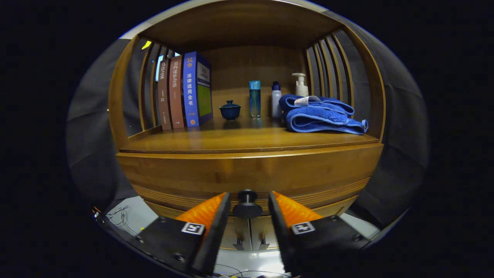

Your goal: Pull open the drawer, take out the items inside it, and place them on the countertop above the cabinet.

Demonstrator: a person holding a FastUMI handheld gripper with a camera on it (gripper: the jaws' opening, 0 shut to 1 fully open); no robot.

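Drawer (247, 175), shut, below the table (239, 141): tongs (249, 204) released, fingers either side of the dark knob (247, 202), not touching; close squarely on the knob, then pull straight back, level.

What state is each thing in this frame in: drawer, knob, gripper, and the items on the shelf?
Drawer: closed, flush with the cabinet front.
Knob: between the fingers, not yet clamped.
Gripper: open, fingers either side of the knob.
Books: standing upright, leaning slightly.
Lidded cup: upright, lid on.
Blue bottle: upright, capped.
White bottle: upright, capped.
Pump bottle: upright behind the towel.
Towel: folded, lying flat.
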